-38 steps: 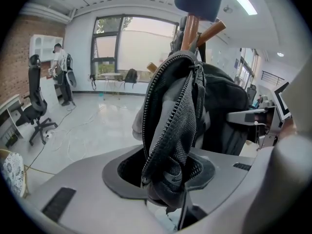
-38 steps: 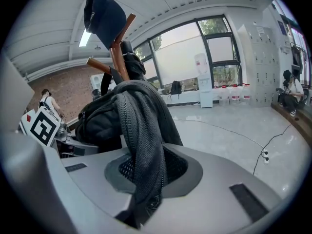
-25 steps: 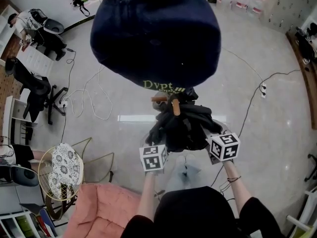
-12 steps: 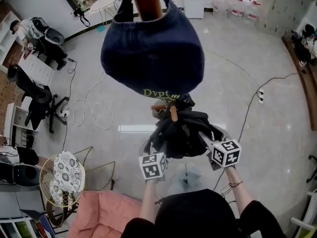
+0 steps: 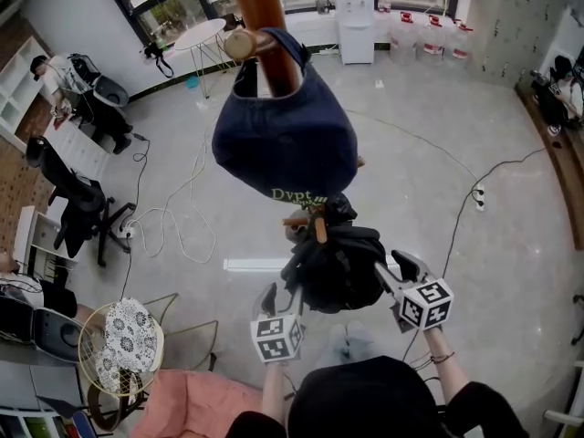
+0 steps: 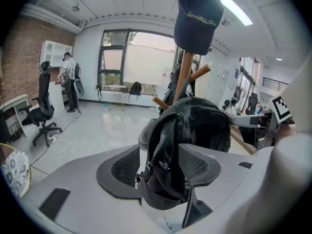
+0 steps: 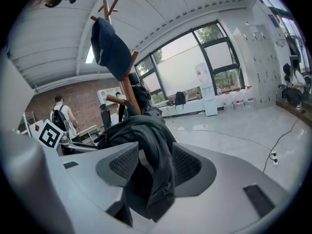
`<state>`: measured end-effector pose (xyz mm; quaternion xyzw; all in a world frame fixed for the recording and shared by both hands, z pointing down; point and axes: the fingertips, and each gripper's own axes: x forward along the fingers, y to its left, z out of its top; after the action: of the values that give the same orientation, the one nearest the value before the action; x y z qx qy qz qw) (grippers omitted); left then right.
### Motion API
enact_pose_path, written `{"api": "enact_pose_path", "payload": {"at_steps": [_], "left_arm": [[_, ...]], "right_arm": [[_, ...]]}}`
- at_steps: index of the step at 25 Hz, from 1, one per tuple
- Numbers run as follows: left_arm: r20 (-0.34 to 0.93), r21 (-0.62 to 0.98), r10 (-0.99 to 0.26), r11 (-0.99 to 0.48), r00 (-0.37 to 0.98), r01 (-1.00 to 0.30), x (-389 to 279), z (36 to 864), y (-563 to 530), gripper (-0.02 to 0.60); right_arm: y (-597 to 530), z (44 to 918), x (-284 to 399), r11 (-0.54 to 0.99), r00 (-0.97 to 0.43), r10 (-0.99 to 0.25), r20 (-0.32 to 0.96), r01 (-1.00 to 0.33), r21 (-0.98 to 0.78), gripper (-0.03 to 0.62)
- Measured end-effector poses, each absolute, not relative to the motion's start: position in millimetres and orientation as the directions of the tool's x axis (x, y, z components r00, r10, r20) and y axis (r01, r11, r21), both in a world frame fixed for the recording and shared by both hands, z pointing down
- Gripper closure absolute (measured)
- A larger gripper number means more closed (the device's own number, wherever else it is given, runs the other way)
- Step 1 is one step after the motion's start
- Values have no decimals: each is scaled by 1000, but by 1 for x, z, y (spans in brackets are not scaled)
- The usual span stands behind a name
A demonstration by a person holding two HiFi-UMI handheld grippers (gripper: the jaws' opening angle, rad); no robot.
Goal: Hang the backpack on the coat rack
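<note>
Nearest, both grippers stand open around the lower end of the backpack. The left gripper (image 6: 158, 165) has just been opening and then narrowed slightly, and the right gripper (image 7: 155, 165) has just been opening. In each, the pack's fabric hangs loosely between the spread pads. The backpack (image 5: 333, 267) is black, soft and slumped, creased in deep folds, with a zip curving along one edge. It hangs from a lower wooden peg (image 5: 321, 226) of the coat rack (image 5: 260, 7), beneath a navy cap (image 5: 285, 140) with pale lettering.
</note>
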<state>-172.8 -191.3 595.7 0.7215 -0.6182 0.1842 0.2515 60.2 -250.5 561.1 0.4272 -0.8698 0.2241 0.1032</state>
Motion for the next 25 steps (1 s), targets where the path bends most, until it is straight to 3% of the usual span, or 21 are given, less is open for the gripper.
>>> {"api": "enact_pose_path", "payload": {"at_steps": [5, 13, 25], "left_arm": [[526, 89, -837, -121, 150, -989, -172, 564, -187, 408], [449, 66, -882, -130, 146, -989, -171, 523, -191, 519], [360, 28, -922, -141, 142, -990, -181, 475, -200, 560]], "right_arm": [[-244, 539, 65, 549, -614, -712, 342, -790, -275, 396], [-245, 500, 63, 575, -622, -731, 280, -783, -238, 527], [-260, 454, 73, 588, -620, -760, 195, -783, -200, 574]]}}
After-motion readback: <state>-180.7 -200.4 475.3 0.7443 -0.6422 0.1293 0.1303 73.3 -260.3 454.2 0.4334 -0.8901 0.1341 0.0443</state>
